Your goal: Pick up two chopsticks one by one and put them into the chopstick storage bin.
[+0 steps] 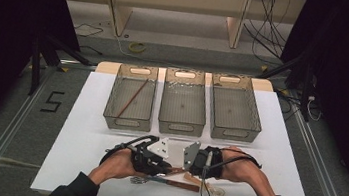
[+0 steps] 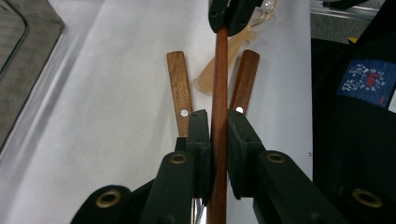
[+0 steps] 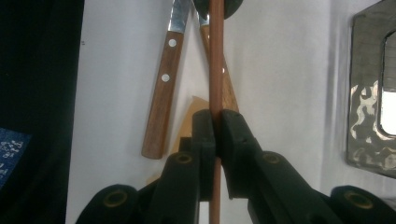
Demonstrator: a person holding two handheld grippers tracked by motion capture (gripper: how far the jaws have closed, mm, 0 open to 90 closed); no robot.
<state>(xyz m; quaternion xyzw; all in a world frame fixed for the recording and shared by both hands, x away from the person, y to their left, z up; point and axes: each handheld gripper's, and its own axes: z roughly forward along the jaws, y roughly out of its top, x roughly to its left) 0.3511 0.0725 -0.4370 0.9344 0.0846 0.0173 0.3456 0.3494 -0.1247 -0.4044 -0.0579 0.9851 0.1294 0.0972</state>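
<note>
Reddish wooden chopstick [image 2: 219, 84] hangs above the white table [image 1: 81, 142], and I have both ends pinched: left gripper [image 2: 216, 140] and right gripper [image 3: 215, 135] each clamped on it. Beneath lie two wooden-handled utensils [image 3: 161, 102], possibly knives, near three grey bins [image 1: 183, 104].

A reddish-brown chopstick [image 2: 219, 84] runs between black fingers [image 2: 200, 140]. Two wooden handles [image 3: 161, 93] are warm brown with silver rivets. The surface [image 1: 87, 132] is white, and the three bins [image 1: 182, 124] are smoky translucent grey.
</note>
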